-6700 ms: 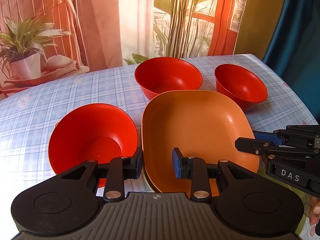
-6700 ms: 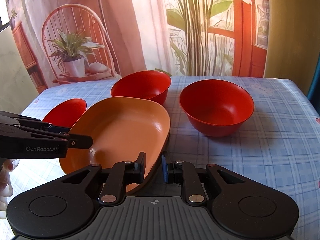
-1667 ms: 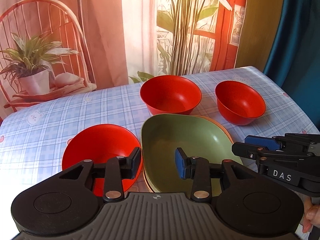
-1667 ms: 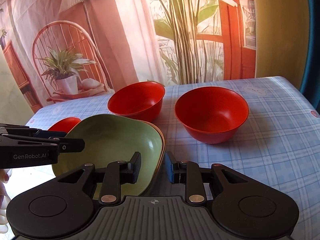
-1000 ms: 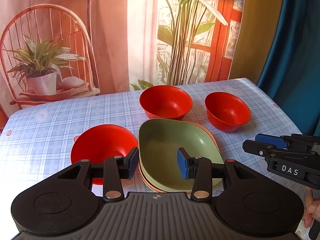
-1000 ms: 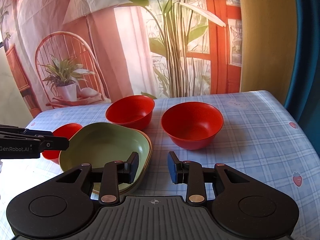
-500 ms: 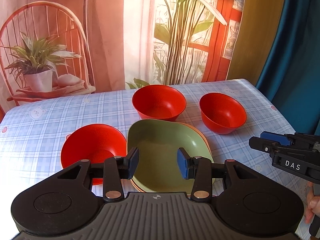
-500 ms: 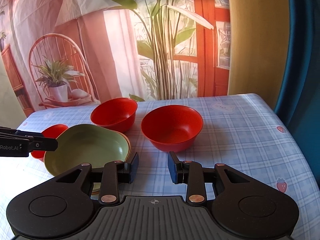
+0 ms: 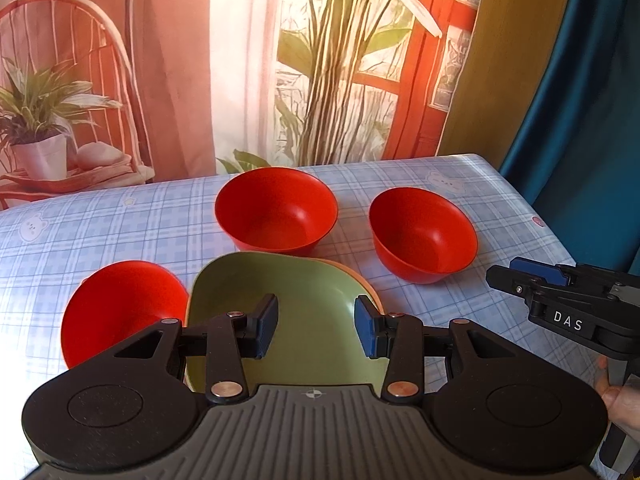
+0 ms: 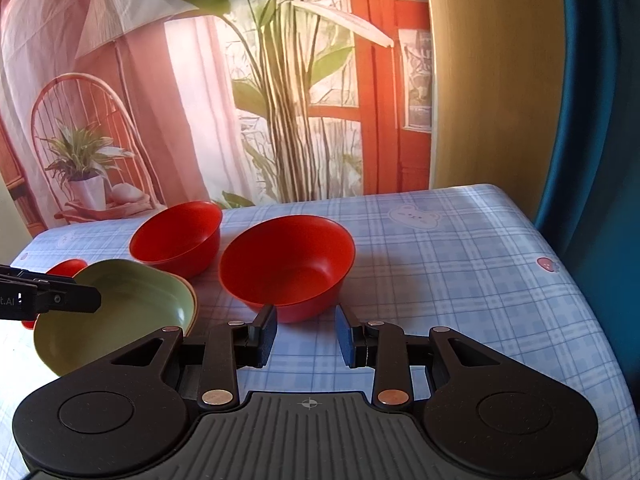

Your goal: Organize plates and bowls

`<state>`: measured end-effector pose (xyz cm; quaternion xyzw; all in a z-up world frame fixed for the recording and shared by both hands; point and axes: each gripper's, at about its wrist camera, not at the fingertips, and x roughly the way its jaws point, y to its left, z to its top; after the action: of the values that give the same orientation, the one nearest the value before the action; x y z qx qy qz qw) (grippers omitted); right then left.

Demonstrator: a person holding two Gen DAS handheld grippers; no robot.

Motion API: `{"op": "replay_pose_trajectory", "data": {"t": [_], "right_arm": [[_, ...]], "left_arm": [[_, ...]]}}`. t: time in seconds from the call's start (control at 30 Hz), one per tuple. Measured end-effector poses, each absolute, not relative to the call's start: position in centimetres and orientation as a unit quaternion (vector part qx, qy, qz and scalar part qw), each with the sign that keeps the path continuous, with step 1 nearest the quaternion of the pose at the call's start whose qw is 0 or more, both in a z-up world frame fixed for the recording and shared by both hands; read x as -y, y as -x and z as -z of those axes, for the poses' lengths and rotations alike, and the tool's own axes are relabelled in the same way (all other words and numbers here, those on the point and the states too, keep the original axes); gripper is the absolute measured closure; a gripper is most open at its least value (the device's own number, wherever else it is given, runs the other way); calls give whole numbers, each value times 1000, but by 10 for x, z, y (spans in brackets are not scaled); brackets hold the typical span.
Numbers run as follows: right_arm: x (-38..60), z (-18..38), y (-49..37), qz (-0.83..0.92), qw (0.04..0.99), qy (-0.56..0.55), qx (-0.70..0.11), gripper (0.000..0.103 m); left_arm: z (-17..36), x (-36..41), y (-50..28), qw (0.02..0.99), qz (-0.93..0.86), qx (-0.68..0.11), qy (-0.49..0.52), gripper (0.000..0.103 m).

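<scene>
A green plate (image 9: 304,312) lies stacked on an orange plate (image 9: 362,280) on the checked tablecloth. Three red bowls stand around it: one at the left (image 9: 120,312), one behind (image 9: 276,208), one at the right (image 9: 422,236). My left gripper (image 9: 316,324) is open and empty, just above the green plate's near side. My right gripper (image 10: 306,334) is open and empty, just short of the right bowl (image 10: 286,266). The green plate (image 10: 120,312) and the back bowl (image 10: 176,238) also show in the right wrist view. The right gripper (image 9: 520,276) appears at the right of the left wrist view.
The table (image 10: 460,272) has a blue checked cloth and ends at the right near a blue curtain (image 10: 600,120). A printed backdrop with a chair and plants (image 9: 280,80) stands behind the table's far edge.
Earlier the orange plate lay uncovered; the green plate now lies on it. Both grippers have drawn back from the stack; the right one has swung right to face the right bowl.
</scene>
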<state>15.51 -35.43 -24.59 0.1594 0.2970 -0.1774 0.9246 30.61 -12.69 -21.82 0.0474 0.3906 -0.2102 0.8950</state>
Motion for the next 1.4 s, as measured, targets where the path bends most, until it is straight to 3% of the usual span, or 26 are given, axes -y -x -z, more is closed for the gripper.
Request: {"op": "replay_pose_trajectory", "data": {"t": [0.27, 0.93, 1.0, 1.13, 1.4], "right_arm": [[385, 256, -168, 183, 924, -179, -285, 68], [403, 283, -205, 163, 923, -196, -290, 68], [403, 285, -206, 160, 922, -197, -291, 69], [403, 286, -208, 155, 923, -196, -293, 76], [399, 281, -201, 159, 923, -192, -294, 79]], "left_arm": [[226, 167, -330, 889, 233, -391, -46, 59], [266, 216, -373, 873, 251, -417, -40, 60], [268, 217, -373, 874, 251, -415, -39, 65], [269, 217, -372, 876, 244, -413, -47, 87], [259, 212, -359, 879, 251, -403, -50, 87]]}}
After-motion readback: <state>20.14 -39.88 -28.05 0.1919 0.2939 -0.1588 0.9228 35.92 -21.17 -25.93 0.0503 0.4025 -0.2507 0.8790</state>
